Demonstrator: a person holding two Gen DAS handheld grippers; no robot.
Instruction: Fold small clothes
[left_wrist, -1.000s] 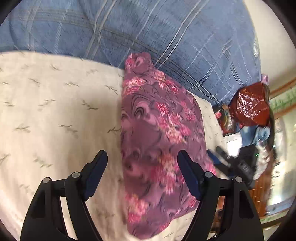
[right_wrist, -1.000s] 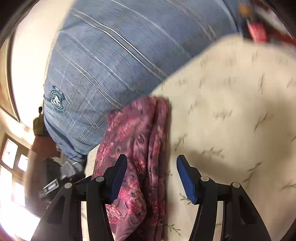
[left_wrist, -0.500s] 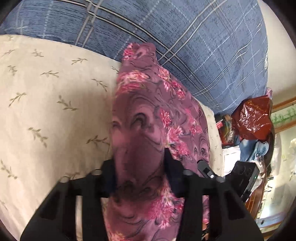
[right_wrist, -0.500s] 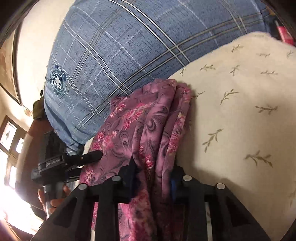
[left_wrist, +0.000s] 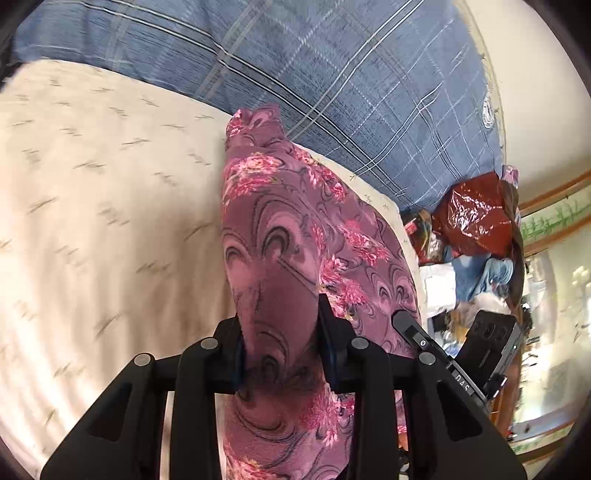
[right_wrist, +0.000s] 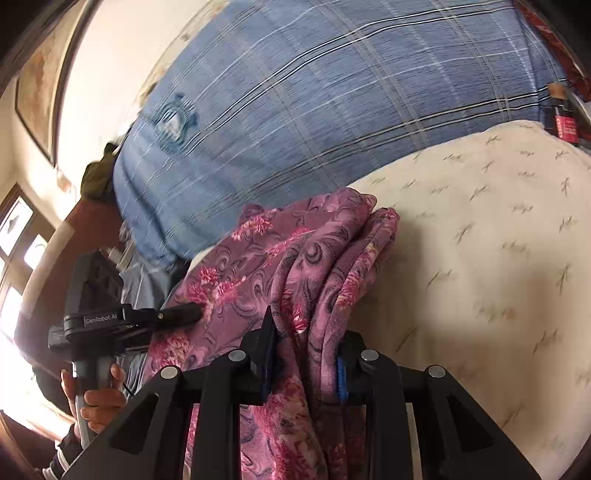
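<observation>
A purple garment with pink flowers (left_wrist: 295, 229) lies bunched on a cream bed cover (left_wrist: 103, 229). My left gripper (left_wrist: 280, 354) is shut on the near end of the garment, with cloth bulging between the jaws. In the right wrist view the same garment (right_wrist: 280, 258) shows in folds, and my right gripper (right_wrist: 304, 363) is shut on a thick bundle of it. The left gripper (right_wrist: 181, 312) also shows there at the left, held by a hand and clamped on the garment's edge. The right gripper's body (left_wrist: 454, 354) shows at the right of the left wrist view.
A large blue plaid pillow (left_wrist: 332, 74) lies behind the garment, also seen in the right wrist view (right_wrist: 332, 92). A red plastic bag (left_wrist: 476, 214) and a heap of blue clothes (left_wrist: 480, 273) sit beyond the bed's right edge. The cream bed cover (right_wrist: 480, 240) extends to the right.
Both grippers were open around the garment a second ago. Both have since shut on it and lifted the cloth slightly toward the cameras.
</observation>
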